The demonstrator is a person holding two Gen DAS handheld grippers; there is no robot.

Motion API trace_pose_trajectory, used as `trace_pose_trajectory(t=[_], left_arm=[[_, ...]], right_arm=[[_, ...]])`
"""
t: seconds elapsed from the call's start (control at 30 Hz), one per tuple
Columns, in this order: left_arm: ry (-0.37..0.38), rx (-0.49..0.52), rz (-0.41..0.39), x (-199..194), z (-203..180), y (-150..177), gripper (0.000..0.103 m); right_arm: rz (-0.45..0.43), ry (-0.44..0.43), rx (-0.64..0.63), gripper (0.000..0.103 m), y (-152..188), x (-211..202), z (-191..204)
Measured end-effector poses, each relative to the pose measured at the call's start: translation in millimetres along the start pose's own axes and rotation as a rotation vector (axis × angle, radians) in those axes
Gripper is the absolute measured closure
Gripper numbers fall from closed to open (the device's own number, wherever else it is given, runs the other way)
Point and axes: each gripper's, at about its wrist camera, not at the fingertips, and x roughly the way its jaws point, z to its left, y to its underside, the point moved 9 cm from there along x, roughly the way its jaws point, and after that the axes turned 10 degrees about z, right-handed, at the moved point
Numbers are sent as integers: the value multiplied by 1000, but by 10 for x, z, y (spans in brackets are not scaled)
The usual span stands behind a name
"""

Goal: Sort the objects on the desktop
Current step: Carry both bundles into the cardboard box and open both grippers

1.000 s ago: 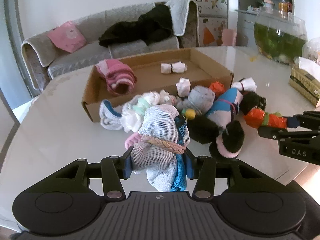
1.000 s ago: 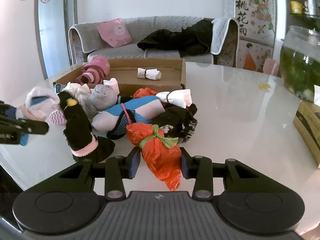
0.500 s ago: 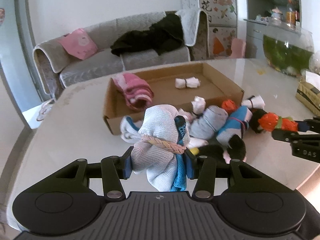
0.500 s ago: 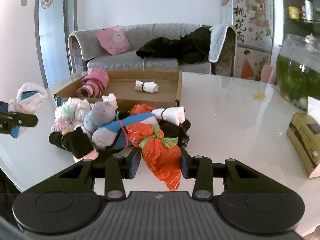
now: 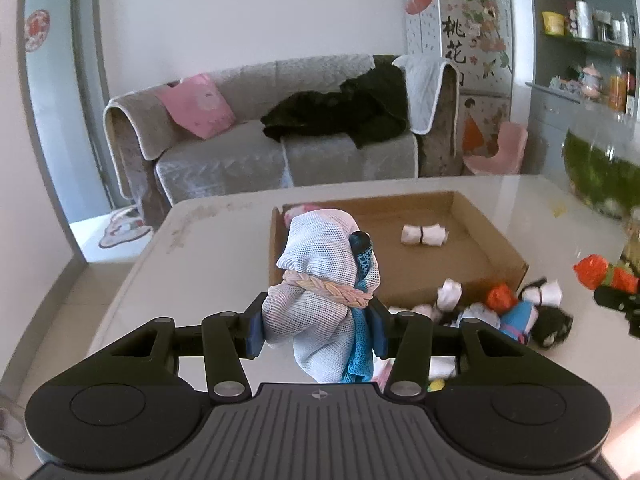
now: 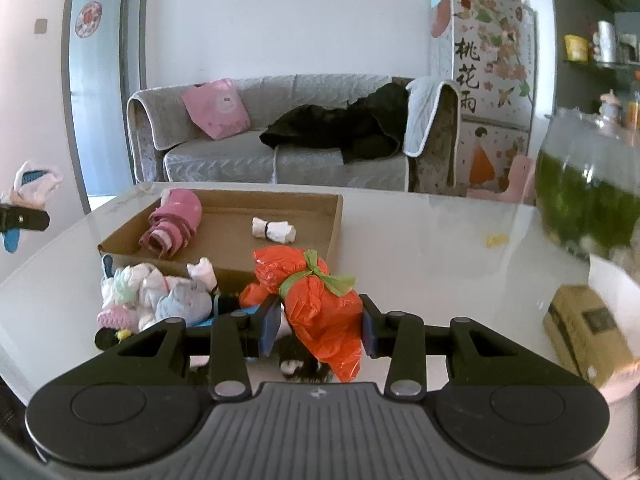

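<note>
Left wrist view: the left gripper (image 5: 316, 326) sits at centre-bottom, its jaws partly closed and pressing the white mesh bundle (image 5: 324, 280) from both sides. The bundle is soft netted cloth with a blue piece tucked in, cinched by a braided pink band. It is held clear of the table, in front of the cardboard box (image 5: 484, 240) — likely so it can be dropped in.

Right wrist view: the right gripper (image 6: 318, 326) at centre-bottom has its jaws clamped on the orange bundle (image 6: 316, 300), crinkled plastic knotted with a green tie. It hangs above the leftover pile (image 6: 160, 296) in the lower left — apparently bound for the same box.
</note>
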Motion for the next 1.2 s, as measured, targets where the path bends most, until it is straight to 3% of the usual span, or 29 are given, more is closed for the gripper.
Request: trace_pose_trajectory(t=[0.33,0.53,0.9,1.2], left_arm=[[5,29,-14,71,-145,-489,47],[18,20,28,355,-208,-800,47],[53,35,173,1347,-473,-1075,47],[58,61,272,2131,-675,-1089,47]], right_arm=[[-23,-30,-42,66,-440,74,105],[-11,-59,-31,66,-713,285,56],[78,-95,-47,66,-909,908,150],[180,-90,-40,66,-1070,1572,82]])
